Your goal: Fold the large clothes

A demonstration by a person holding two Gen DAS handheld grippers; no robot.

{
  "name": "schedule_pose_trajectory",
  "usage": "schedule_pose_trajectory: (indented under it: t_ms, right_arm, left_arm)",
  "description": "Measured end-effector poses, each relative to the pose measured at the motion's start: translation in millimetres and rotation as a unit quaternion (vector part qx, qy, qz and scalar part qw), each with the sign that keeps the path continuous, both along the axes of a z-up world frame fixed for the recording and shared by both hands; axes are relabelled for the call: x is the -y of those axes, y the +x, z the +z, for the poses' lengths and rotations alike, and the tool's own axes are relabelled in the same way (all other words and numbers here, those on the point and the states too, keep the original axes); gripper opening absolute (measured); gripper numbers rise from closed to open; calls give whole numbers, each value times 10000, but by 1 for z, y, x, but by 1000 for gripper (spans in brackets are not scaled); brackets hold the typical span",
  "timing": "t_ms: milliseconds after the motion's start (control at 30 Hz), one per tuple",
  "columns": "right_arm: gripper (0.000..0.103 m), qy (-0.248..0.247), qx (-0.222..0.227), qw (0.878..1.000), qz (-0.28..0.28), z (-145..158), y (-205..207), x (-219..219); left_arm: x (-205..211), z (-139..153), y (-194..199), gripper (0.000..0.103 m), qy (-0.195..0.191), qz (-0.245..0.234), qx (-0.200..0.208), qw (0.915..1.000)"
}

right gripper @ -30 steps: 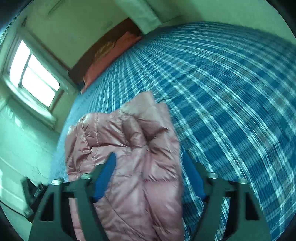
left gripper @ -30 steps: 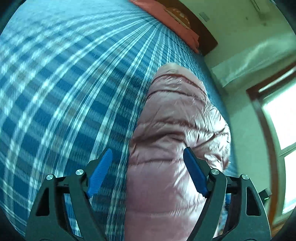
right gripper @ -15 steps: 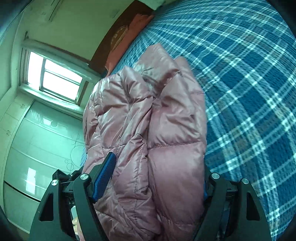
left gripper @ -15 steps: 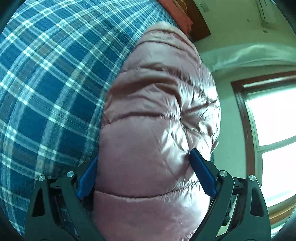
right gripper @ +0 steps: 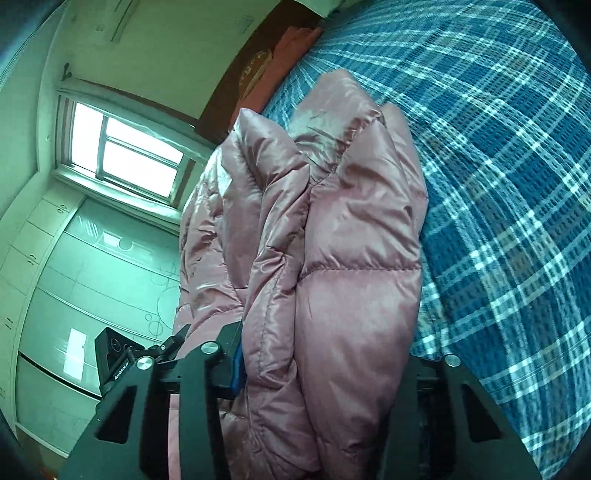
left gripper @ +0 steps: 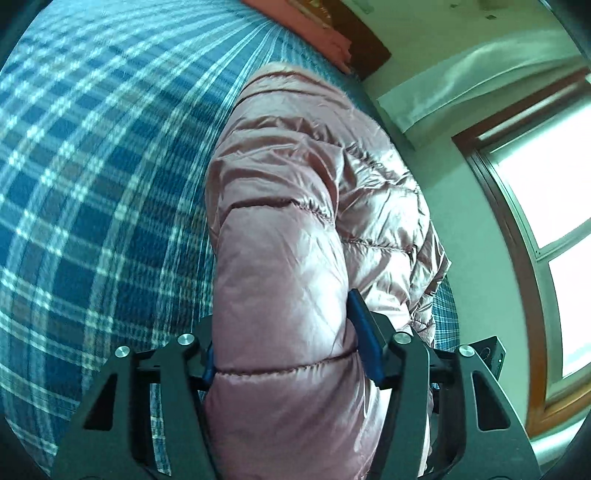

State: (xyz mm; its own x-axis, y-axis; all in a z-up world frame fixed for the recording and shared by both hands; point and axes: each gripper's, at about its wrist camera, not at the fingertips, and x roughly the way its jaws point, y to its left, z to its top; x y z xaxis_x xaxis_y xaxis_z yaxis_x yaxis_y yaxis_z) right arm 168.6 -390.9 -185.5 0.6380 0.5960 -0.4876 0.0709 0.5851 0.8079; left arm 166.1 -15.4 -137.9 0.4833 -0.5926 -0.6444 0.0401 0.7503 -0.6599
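Observation:
A pink quilted down jacket [left gripper: 306, 221] lies bunched on the blue plaid bed [left gripper: 92, 177]. In the left wrist view my left gripper [left gripper: 284, 343] is shut on a thick padded fold of the jacket; its right blue pad [left gripper: 364, 332] presses the fabric and the left pad is mostly hidden. In the right wrist view the same jacket [right gripper: 332, 229] fills the middle, and my right gripper [right gripper: 321, 365] is shut on its folded layers, with the left blue pad [right gripper: 238, 365] just showing and the right pad hidden.
The plaid bed [right gripper: 517, 184] stretches to the right. Orange pillows [left gripper: 314, 26] and a dark headboard [right gripper: 258, 66] stand at the far end. A window [right gripper: 125, 147] and a wardrobe [right gripper: 74, 277] are beside the bed; the other gripper's camera [right gripper: 114, 358] shows low left.
Both grippers came down onto the jacket and closed on its padded folds. The jaws, wide open a second ago, now pinch the fabric, and the jacket looks lifted and bunched.

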Motion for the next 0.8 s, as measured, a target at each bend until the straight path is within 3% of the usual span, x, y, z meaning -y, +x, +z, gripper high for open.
schedule_pose_trajectory:
  t_ms: [433, 600, 800]
  right_arm:
    - [36, 301, 344, 9985, 310, 18, 62, -59]
    - [36, 361, 305, 9977, 486, 15, 95, -84]
    - [36, 343, 116, 9977, 569, -1, 121, -98]
  left_arm:
    - [-59, 33, 36, 54, 248, 412, 480, 9977]
    - [-99, 28, 53, 54, 308, 549, 460, 9970]
    - [-123, 1, 67, 55, 325, 672, 192, 9970]
